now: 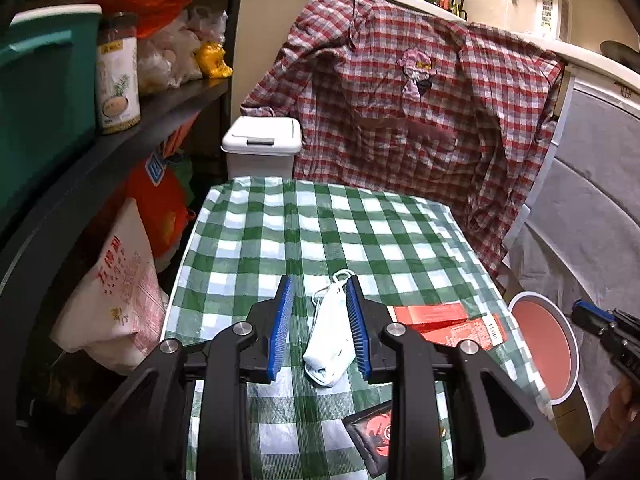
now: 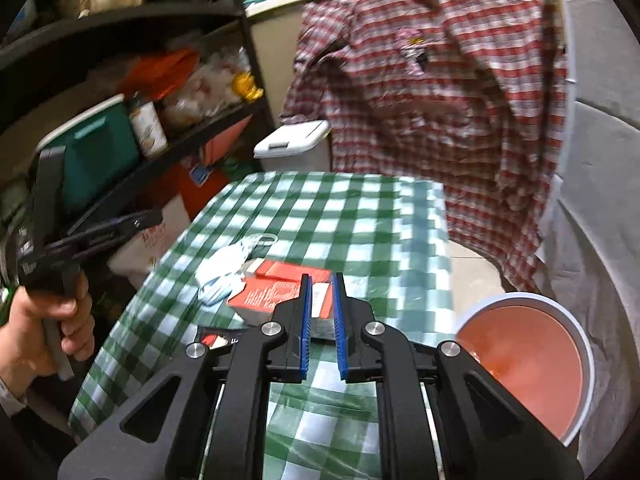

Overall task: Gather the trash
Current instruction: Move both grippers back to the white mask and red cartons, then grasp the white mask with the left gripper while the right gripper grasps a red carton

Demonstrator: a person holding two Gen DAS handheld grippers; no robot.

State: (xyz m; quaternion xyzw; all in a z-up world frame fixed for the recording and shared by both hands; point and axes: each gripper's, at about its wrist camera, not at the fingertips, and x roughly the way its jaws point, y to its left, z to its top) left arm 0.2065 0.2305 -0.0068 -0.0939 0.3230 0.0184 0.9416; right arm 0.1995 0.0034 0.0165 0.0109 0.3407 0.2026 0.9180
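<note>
Left claw (image 1: 319,330) hung low and level, blue pads spread wide. Right claw (image 2: 320,328) pointed forward, pads parted by a narrow gap, nothing gripped. Left hand (image 2: 48,328) was wrapped around its handle.

A green-and-white checked cloth (image 1: 320,224) covers the worktop. Behind its far edge hangs a red plaid shirt (image 1: 420,112), draped over a pale ledge. A white lidded container (image 1: 262,142) stands at the far left corner. On the left, a dark shelf (image 1: 160,112) carries a teal tub (image 1: 44,92), a labelled jar (image 1: 117,76) and plastic bags (image 1: 176,52).
</note>
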